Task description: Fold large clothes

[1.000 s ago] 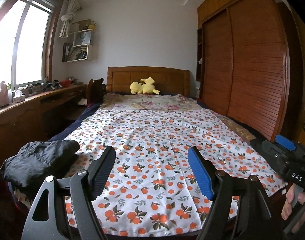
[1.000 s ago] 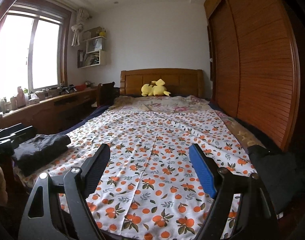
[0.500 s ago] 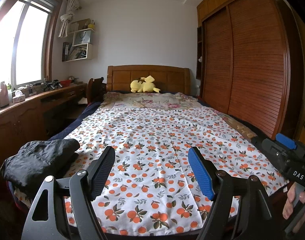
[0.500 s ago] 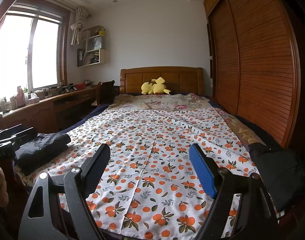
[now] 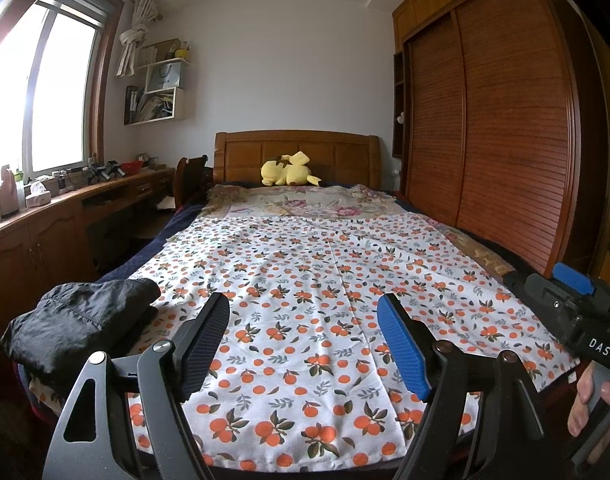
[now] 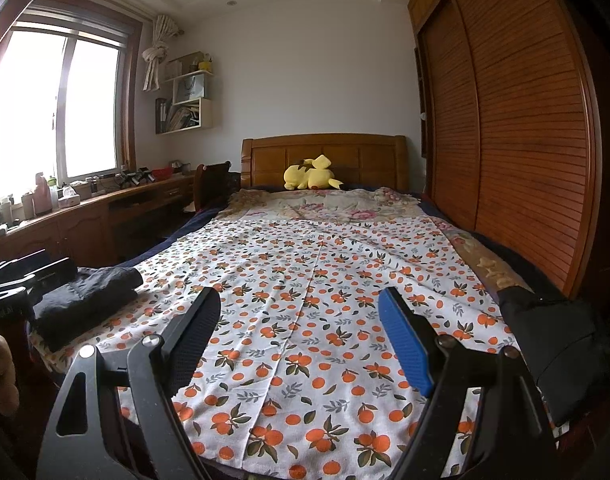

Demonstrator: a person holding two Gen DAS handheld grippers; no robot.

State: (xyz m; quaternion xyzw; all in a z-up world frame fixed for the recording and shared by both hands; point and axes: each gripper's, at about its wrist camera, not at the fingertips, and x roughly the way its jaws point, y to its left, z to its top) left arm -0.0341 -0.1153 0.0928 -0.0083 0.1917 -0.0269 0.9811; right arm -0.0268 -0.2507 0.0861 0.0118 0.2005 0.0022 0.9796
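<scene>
My left gripper [image 5: 303, 346] hangs over the foot of the bed with its jaws spread wide and nothing between them, and my right gripper [image 6: 301, 340] sits the same way, wide apart and empty; in the left view the right one also shows at the right edge, gripped by my right hand [image 5: 597, 404]. Below both lies the orange-print cloth [image 5: 321, 280], spread flat over the bed [image 5: 297, 152] and filling the lower middle of each frame. At the lower left sits a dark garment [image 5: 77, 324], bundled and, I judge, already folded and put aside. At the lower right of the right view lies another dark garment [image 6: 561, 344], looser, and I cannot tell whether it is folded. So I take the job as partly done: one piece finished, the next not yet picked up. The folded bundle's long axis runs from lower left toward upper right in the frame, along the bed's left edge. The right-hand garment's shape is cut by the frame edge, so its direction is unclear.
</scene>
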